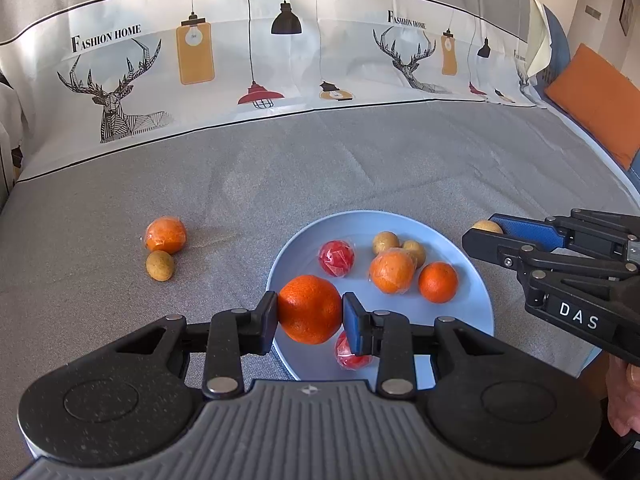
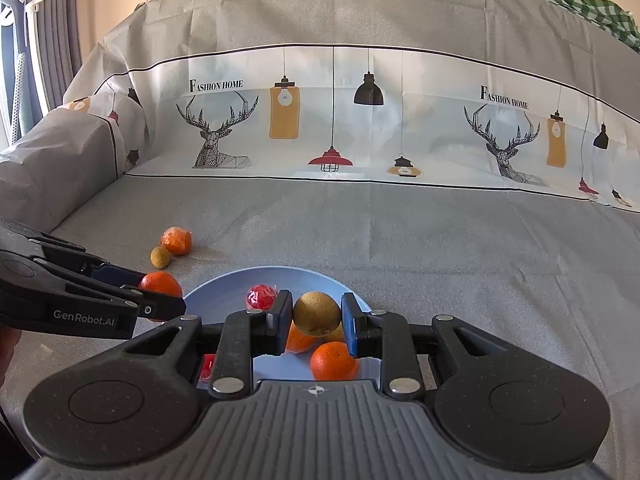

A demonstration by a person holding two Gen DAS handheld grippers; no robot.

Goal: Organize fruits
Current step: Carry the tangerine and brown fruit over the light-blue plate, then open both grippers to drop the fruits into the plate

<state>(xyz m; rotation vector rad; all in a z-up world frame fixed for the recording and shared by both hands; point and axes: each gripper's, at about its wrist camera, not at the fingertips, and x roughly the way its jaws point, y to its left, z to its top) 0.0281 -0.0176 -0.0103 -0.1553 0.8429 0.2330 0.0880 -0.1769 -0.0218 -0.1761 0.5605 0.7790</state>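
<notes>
My left gripper (image 1: 310,316) is shut on a large orange (image 1: 310,309), held above the near left rim of the light blue plate (image 1: 476,304). My right gripper (image 2: 316,318) is shut on a small tan round fruit (image 2: 316,313) over the same plate (image 2: 212,300). In the left wrist view the right gripper (image 1: 482,232) enters from the right with the tan fruit (image 1: 486,226) at its tip. In the plate lie two oranges (image 1: 392,271), two tan fruits (image 1: 385,242) and two red wrapped fruits (image 1: 337,258). A wrapped orange (image 1: 165,235) and a tan fruit (image 1: 159,265) rest on the grey cloth to the left.
The grey cloth (image 1: 360,168) covers a sofa seat; a printed backrest (image 1: 280,48) with deer and lamps rises behind. An orange cushion (image 1: 596,100) lies at far right. A padded armrest (image 2: 52,160) stands at the left. A hand (image 1: 624,400) grips the right tool.
</notes>
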